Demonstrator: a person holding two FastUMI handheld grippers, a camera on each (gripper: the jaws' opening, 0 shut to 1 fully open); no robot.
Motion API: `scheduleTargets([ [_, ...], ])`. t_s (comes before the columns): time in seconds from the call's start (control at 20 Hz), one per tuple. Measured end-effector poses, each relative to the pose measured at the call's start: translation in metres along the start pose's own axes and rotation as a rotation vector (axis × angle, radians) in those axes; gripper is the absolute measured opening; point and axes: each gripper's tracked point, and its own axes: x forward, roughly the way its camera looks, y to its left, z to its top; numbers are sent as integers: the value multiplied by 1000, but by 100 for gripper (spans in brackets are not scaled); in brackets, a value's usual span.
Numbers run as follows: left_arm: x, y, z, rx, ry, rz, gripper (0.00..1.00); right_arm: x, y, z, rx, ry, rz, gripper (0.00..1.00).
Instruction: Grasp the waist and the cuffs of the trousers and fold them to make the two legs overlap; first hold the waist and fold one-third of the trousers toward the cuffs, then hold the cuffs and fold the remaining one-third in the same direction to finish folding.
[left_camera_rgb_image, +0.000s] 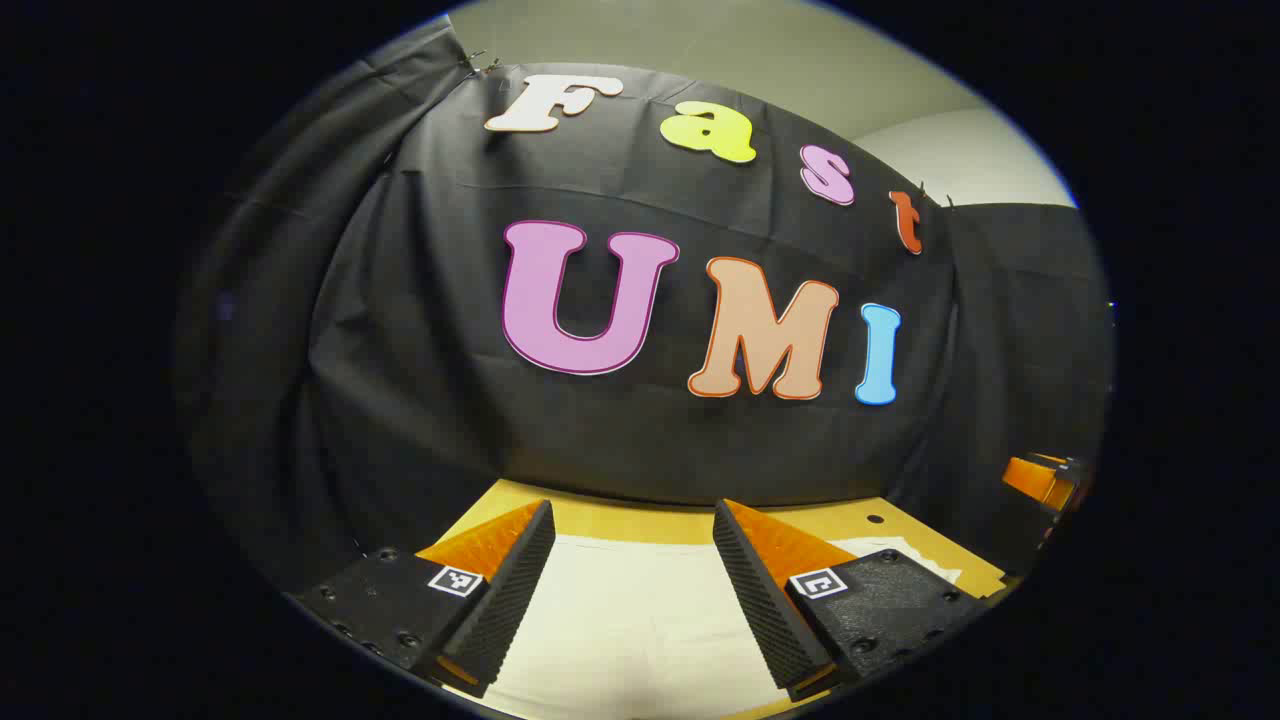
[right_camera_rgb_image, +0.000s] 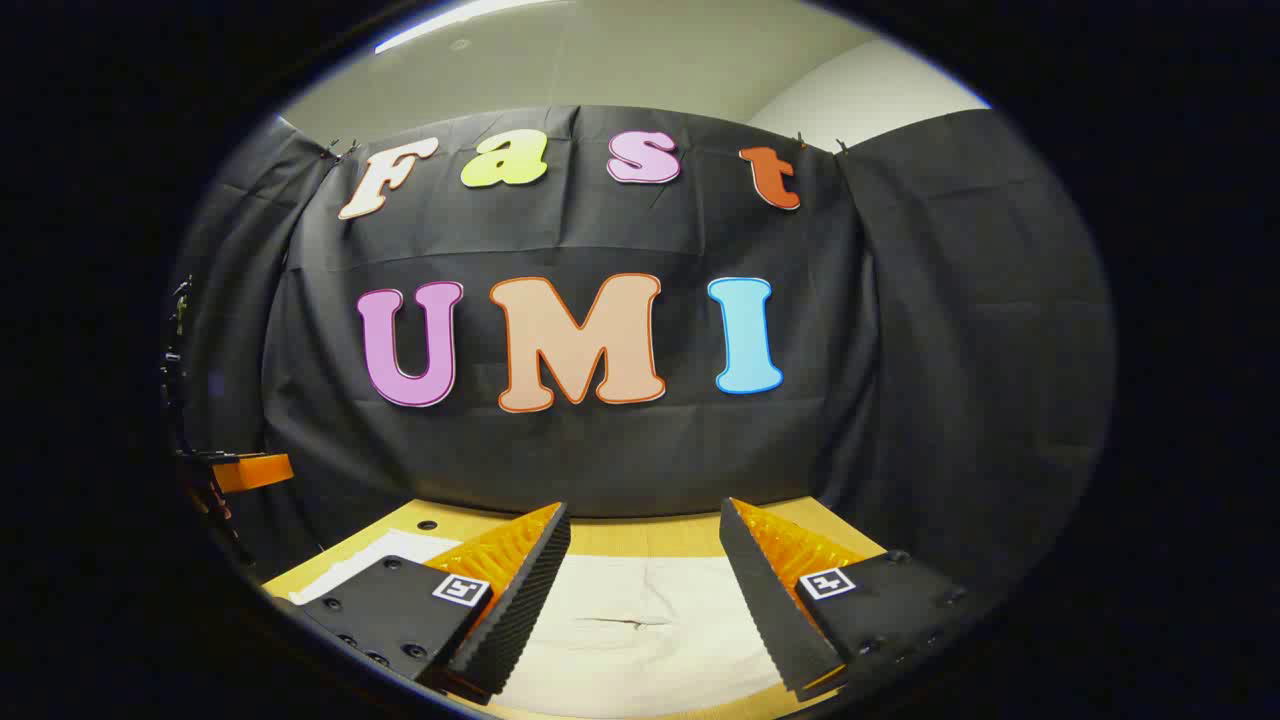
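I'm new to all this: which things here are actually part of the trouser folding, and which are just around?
For the job:
- pale trousers
- left gripper, open
- right gripper, open

Just around:
- wooden table
- black cloth wall

Left gripper (left_camera_rgb_image: 632, 540) showing two wedge-shaped fingers with ridged inner pads, black screw-studded mounts bearing small square black-and-white markers, right gripper (right_camera_rgb_image: 645, 545) wearing matching ribbed wedges, screws and square markers

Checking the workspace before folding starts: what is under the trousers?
The trousers lie on a wooden table, visible along their far edge. Whatever is directly beneath the cloth is covered.
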Motion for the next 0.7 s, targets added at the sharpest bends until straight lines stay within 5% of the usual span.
scheduleTargets([
  [0.7, -21, 27, -25, 35, 80, 42, 95, 0, 28, -16, 17, 41, 65, 96],
])
